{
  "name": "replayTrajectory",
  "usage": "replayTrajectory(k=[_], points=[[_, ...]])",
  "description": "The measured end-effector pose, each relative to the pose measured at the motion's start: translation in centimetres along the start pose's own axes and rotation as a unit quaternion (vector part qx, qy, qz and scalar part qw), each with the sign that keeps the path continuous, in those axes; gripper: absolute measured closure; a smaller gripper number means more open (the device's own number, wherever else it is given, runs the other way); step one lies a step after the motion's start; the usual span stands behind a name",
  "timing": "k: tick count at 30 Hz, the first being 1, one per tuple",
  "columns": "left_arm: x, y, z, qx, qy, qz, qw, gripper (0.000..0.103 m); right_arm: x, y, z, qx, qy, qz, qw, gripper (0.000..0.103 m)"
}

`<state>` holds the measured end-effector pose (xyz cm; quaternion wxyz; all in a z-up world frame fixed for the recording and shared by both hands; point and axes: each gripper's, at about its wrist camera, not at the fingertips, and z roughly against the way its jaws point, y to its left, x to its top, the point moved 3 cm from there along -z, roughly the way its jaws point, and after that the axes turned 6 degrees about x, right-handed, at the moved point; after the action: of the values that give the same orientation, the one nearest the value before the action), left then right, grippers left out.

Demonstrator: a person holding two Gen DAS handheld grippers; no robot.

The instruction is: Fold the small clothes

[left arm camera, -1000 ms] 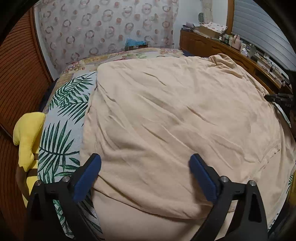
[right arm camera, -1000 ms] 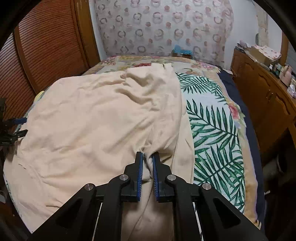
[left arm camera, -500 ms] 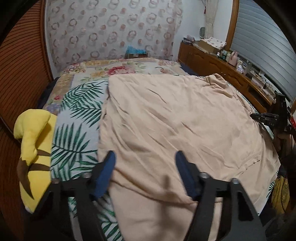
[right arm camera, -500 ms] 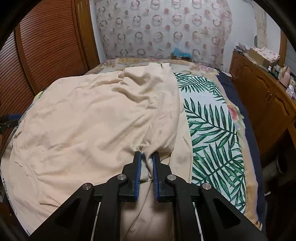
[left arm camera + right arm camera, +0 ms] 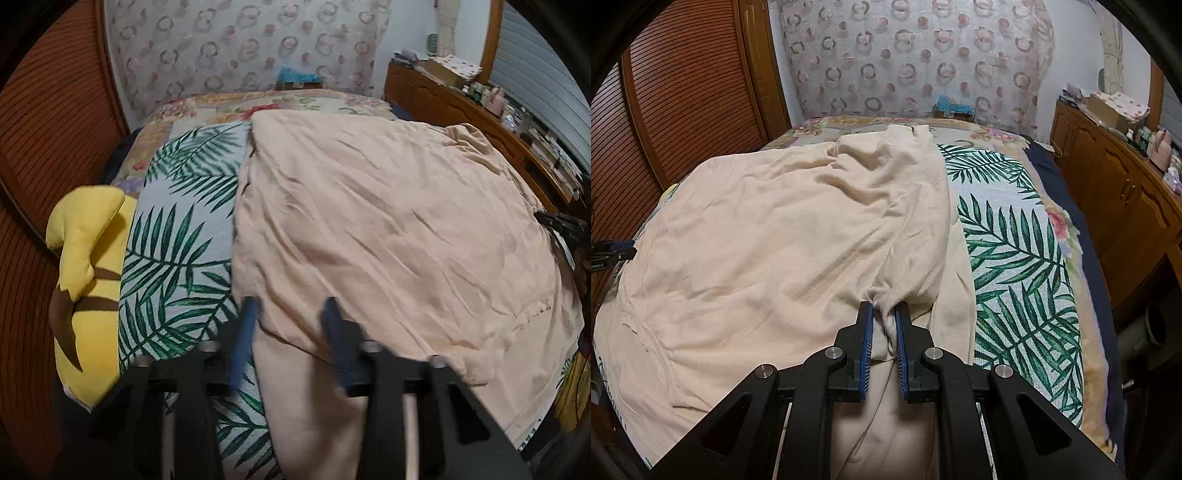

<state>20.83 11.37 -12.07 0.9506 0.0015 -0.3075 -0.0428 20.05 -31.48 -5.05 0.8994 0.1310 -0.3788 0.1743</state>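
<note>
A large peach garment lies spread over the bed, folded over itself; it also fills the right wrist view. My left gripper is partly closed, its blue pads either side of the folded near-left edge of the garment, blurred by motion. My right gripper is shut on a bunched fold of the garment's near-right edge. The right gripper shows as a dark shape at the right edge of the left wrist view. The left gripper tip shows at the left edge of the right wrist view.
The bed has a palm-leaf cover. A yellow plush toy lies at the bed's left side. Wooden louvred doors stand left. A wooden dresser with clutter runs along the right wall.
My left gripper's jaws have narrowed from wide open and moved onto the garment's left folded edge. My right gripper stays shut on its fold and has barely moved.
</note>
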Motion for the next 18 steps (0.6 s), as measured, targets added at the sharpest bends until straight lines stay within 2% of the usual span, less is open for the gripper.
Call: replayTrajectory(k=[2, 5, 11, 12, 13, 15, 18], points=[[-0.1, -0.6, 0.0, -0.003, 0.001, -0.012, 0.9999, 0.079, 0.0, 0.0, 0.0, 0.000, 0.000, 0.000, 1.000, 0.093], [-0.1, -1.0, -0.2, 0.005, 0.006, -0.018, 0.9998, 0.080, 0.0, 0.0, 0.0, 0.001, 0.000, 0.000, 1.000, 0.093], [0.2, -0.4, -0.5, 0.007, 0.010, 0.000, 0.9999, 0.080, 0.0, -0.1, 0.0, 0.001, 0.000, 0.000, 1.000, 0.092], [0.2, -0.4, -0.5, 0.007, 0.009, -0.002, 0.9999, 0.082, 0.0, -0.1, 0.0, 0.001, 0.000, 0.000, 1.000, 0.092], [0.1, -0.5, -0.4, 0.009, 0.008, -0.006, 0.9999, 0.099, 0.0, -0.1, 0.0, 0.001, 0.000, 0.000, 1.000, 0.092], [0.1, -0.6, 0.1, 0.017, -0.006, -0.008, 0.9998, 0.100, 0.0, 0.0, 0.1, 0.001, 0.000, 0.001, 1.000, 0.092], [0.6, -0.7, 2.3, 0.016, -0.051, 0.000, 0.9986, 0.100, 0.0, -0.1, 0.1, 0.001, 0.000, 0.001, 1.000, 0.092]])
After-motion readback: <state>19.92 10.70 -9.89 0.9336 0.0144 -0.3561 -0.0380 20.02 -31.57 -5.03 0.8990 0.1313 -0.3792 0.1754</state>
